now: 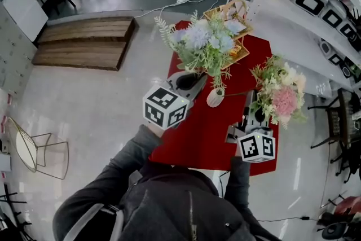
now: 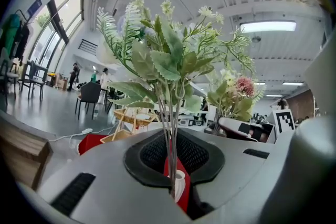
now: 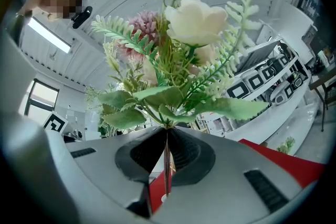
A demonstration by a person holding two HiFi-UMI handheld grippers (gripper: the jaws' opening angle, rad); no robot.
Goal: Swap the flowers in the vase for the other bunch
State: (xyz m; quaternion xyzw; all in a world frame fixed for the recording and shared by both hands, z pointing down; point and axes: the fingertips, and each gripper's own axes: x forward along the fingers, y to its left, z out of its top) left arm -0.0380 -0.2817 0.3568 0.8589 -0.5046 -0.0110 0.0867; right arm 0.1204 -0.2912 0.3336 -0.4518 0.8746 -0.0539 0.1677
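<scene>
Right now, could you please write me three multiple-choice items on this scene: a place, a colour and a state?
1. The white vase stands: A on the red table; B on the floor; C in the basket.
2. The second bunch, in the right tool, has a big bloom that is: A orange; B pink; C black.
3. The left tool is: A open and empty; B shut on the vase; C shut on the pale blue bunch.
Answers: 1 A, red top under it; 2 B, pink in the head view; 3 C, stems pinched between its jaws.
</scene>
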